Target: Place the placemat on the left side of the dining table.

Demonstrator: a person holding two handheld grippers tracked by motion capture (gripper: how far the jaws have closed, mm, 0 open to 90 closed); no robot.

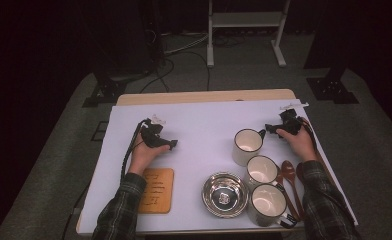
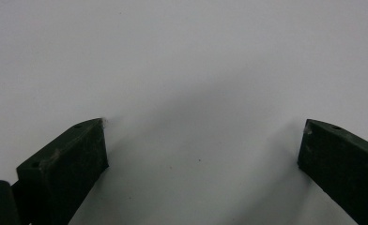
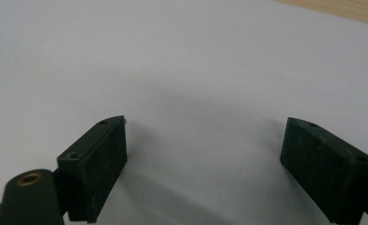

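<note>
My left gripper rests low over the white sheet at the left. Its jaws stand wide apart in the left gripper view, and between the fingertips lies bare white sheet; the left gripper is open. My right gripper sits at the back right, just beside the handle of the far white mug. The right gripper is open too, with bare sheet between its pads.
Two more white mugs stand in a row toward the front right. A steel bowl sits front centre, wooden spoons lie at the right edge, and a wooden coaster lies front left.
</note>
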